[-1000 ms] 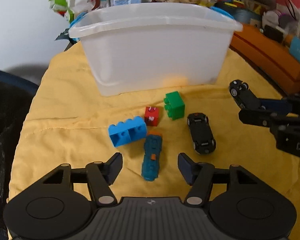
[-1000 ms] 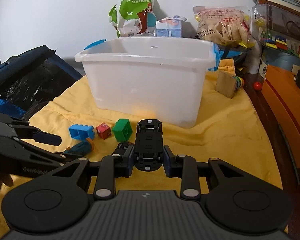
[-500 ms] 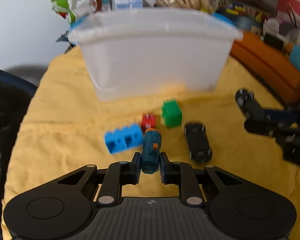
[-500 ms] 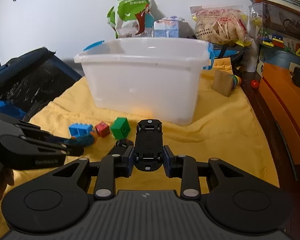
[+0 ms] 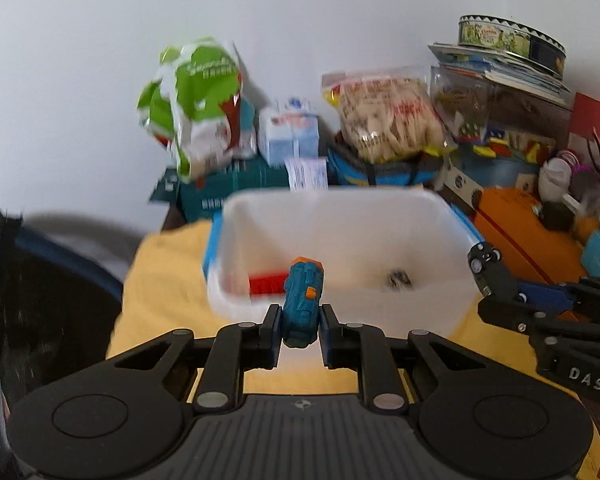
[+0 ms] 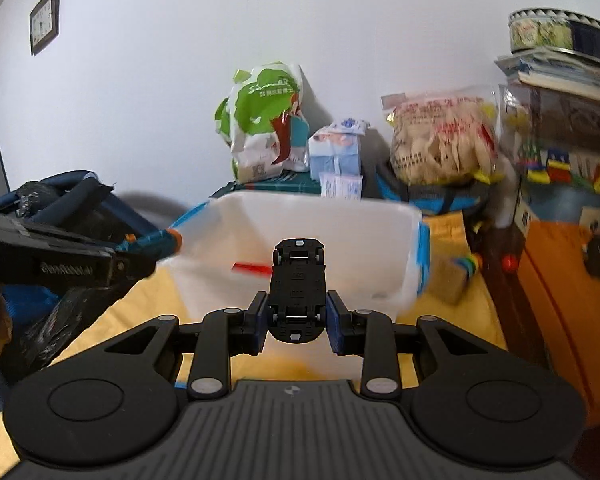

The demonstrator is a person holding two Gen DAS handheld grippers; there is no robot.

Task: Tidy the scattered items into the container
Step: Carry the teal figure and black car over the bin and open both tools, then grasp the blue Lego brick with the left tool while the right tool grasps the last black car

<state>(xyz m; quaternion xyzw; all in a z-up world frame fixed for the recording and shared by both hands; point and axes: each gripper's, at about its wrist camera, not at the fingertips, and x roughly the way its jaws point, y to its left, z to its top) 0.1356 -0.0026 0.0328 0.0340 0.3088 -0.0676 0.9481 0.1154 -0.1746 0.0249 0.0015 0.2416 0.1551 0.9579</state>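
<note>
My left gripper (image 5: pixel 300 330) is shut on a teal toy with orange trim (image 5: pixel 302 300) and holds it above the near rim of the white plastic bin (image 5: pixel 452 240). My right gripper (image 6: pixel 297 320) is shut on a black toy car (image 6: pixel 298 280), underside up, in front of the bin (image 6: pixel 404 248). A red piece (image 5: pixel 266 283) and a small dark item (image 5: pixel 398 280) lie inside the bin. In the left wrist view the right gripper (image 5: pixel 512 300) with its car (image 5: pixel 486 268) is at the bin's right edge. In the right wrist view the left gripper (image 6: pixel 136 258) with the teal toy (image 6: pixel 156 240) is at the bin's left edge.
The bin stands on a yellow cloth (image 5: pixel 164 280). Behind it are a green and white bag (image 5: pixel 196 104), a pale blue carton (image 5: pixel 290 132) and a bag of snacks (image 5: pixel 384 120). An orange box (image 6: pixel 560 280) and stacked clutter stand at the right. A dark bag (image 6: pixel 60 200) is at the left.
Both grippers have risen and moved forward to the bin with their toys. The left gripper closed on the teal toy and lifted it off the cloth.
</note>
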